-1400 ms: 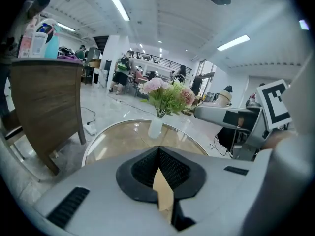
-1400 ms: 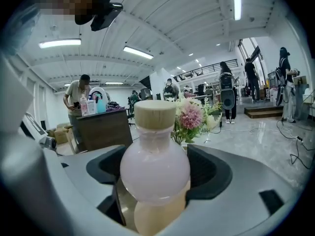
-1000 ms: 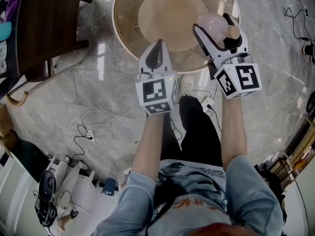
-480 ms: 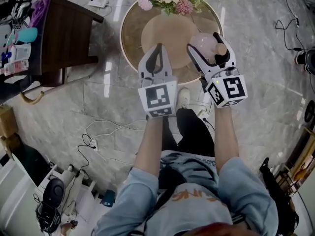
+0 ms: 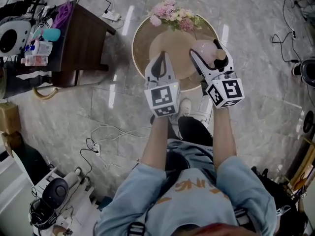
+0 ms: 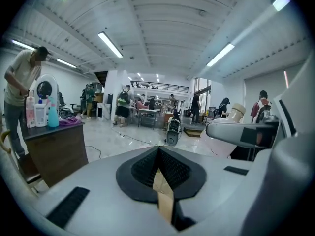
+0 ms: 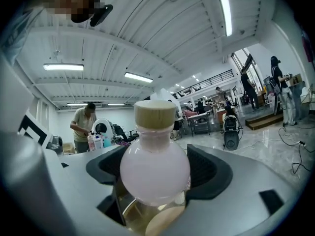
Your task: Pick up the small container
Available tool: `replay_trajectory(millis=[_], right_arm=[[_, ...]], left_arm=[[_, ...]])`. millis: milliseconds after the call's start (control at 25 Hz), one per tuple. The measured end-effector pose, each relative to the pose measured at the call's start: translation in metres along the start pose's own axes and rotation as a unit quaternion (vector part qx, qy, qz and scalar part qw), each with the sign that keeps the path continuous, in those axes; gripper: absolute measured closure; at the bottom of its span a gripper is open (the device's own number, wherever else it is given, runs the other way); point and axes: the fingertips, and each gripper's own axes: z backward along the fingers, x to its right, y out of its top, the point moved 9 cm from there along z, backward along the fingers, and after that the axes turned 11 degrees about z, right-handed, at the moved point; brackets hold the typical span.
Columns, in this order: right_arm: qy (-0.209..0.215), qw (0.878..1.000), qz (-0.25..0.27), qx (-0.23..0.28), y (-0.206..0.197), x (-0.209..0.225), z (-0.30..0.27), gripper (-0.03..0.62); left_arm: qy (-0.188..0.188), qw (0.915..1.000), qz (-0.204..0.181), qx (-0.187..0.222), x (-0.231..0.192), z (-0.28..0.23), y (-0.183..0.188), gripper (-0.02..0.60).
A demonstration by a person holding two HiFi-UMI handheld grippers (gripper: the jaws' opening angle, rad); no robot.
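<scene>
The small container (image 5: 202, 53) is a round pink bottle with a wooden cap. My right gripper (image 5: 205, 47) is shut on it over the right side of the round wooden table (image 5: 141, 45). In the right gripper view the container (image 7: 155, 163) fills the space between the dark pads (image 7: 209, 168), cap pointing away, with table wood showing beneath it. My left gripper (image 5: 160, 56) hovers over the table's front middle, shut on nothing. In the left gripper view its jaws (image 6: 160, 156) meet, and the container (image 6: 216, 145) shows at the right.
A bunch of pink flowers (image 5: 172, 10) stands at the table's far edge. A dark side table (image 5: 83, 36) with bottles is at the left. Cables and a power strip (image 5: 93, 146) lie on the marble floor near the person's legs.
The head view has pulled back, so the flowers and side table now show. Both grippers stay over the table. The right one keeps hold of the container.
</scene>
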Motion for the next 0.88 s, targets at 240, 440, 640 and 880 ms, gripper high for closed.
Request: replay_trajectory(millis=[240, 440, 640, 880], right_arm=[[0.002, 1.000, 0.014, 0.013, 0.036, -0.003, 0.008, 0.191], [0.001, 0.999, 0.028, 0.024, 0.059, -0.008, 0.016, 0.191], [0.003, 0.999, 0.041, 0.036, 0.080, -0.011, 0.023, 0.191], [0.003, 0.998, 0.040, 0.039, 0.089, -0.012, 0.027, 0.191]], left_arm=[[0.006, 0.9997, 0.005, 0.025, 0.007, 0.016, 0.030, 0.558], [0.014, 0.9986, -0.030, 0.041, 0.015, 0.029, 0.046, 0.558], [0.017, 0.9973, -0.035, 0.063, 0.020, 0.036, 0.065, 0.558], [0.013, 0.9959, -0.036, 0.081, 0.023, 0.040, 0.083, 0.558]])
